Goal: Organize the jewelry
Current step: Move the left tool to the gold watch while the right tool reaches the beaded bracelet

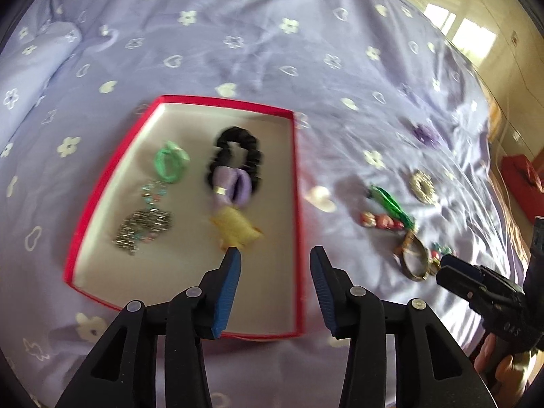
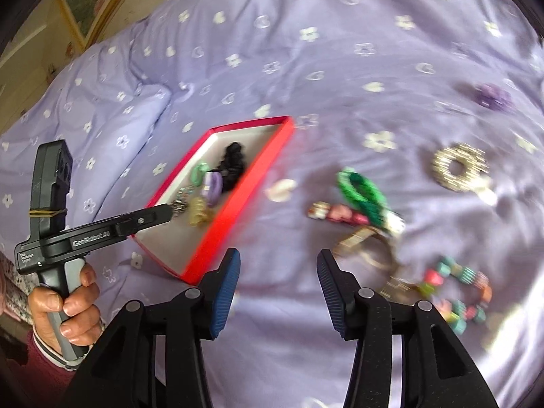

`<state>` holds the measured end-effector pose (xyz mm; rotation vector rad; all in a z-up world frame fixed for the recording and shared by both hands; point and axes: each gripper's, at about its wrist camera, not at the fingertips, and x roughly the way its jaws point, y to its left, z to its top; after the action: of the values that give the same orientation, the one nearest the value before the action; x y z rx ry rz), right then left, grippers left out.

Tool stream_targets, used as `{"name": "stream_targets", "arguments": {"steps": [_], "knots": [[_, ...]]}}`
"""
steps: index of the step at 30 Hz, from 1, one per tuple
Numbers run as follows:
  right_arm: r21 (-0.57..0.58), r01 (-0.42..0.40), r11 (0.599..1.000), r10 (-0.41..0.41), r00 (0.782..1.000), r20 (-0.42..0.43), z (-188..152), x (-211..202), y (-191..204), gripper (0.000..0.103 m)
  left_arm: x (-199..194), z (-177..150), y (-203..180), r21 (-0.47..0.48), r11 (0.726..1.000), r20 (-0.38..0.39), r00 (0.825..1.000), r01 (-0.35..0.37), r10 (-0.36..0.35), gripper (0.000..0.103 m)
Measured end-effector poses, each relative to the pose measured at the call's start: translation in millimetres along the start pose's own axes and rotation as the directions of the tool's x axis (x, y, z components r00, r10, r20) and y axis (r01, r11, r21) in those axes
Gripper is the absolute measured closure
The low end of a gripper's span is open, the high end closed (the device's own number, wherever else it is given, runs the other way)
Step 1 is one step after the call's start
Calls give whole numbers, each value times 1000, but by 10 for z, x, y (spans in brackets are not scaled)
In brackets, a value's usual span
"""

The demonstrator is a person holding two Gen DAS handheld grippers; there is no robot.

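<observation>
A red box (image 1: pixel 298 204) with a white inside lies on the purple bedspread. In it are a black scrunchie (image 1: pixel 238 159), a lilac clip (image 1: pixel 231 187), a yellow clip (image 1: pixel 236 233), a green band (image 1: pixel 170 163) and a silver chain (image 1: pixel 144 227). My left gripper (image 1: pixel 275 255) is open and empty over the box's near right part. Loose jewelry lies right of the box: a green piece (image 2: pixel 360 187), pink beads (image 2: pixel 336 213), a gold bangle (image 2: pixel 367 248), a coloured bead bracelet (image 2: pixel 459 292) and a sparkly ring (image 2: pixel 459 166). My right gripper (image 2: pixel 277 258) is open and empty just before the bangle.
A white shell-like piece (image 2: pixel 280 188) lies beside the box's right wall. A purple flower piece (image 2: pixel 493 97) lies far right. A second red box (image 1: pixel 520 176) sits off the bed at the right. The person's hand (image 2: pixel 68 302) holds the left gripper.
</observation>
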<state>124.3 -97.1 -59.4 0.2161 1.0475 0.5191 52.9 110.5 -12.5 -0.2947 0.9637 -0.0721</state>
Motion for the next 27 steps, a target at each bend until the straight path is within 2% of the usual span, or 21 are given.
{"name": "stream_targets", "arguments": {"steps": [14, 18, 27], "knots": [[168, 124, 978, -135, 989, 56, -298, -521, -856, 54, 362, -8, -694, 125, 991, -71, 996, 55, -47, 58], [174, 162, 971, -173, 984, 51, -331, -520, -1000, 54, 513, 27, -909, 168, 983, -91, 994, 69, -54, 58], [154, 183, 971, -190, 981, 32, -295, -377, -1121, 54, 861, 128, -1299, 240, 967, -120, 991, 83, -56, 58]]}}
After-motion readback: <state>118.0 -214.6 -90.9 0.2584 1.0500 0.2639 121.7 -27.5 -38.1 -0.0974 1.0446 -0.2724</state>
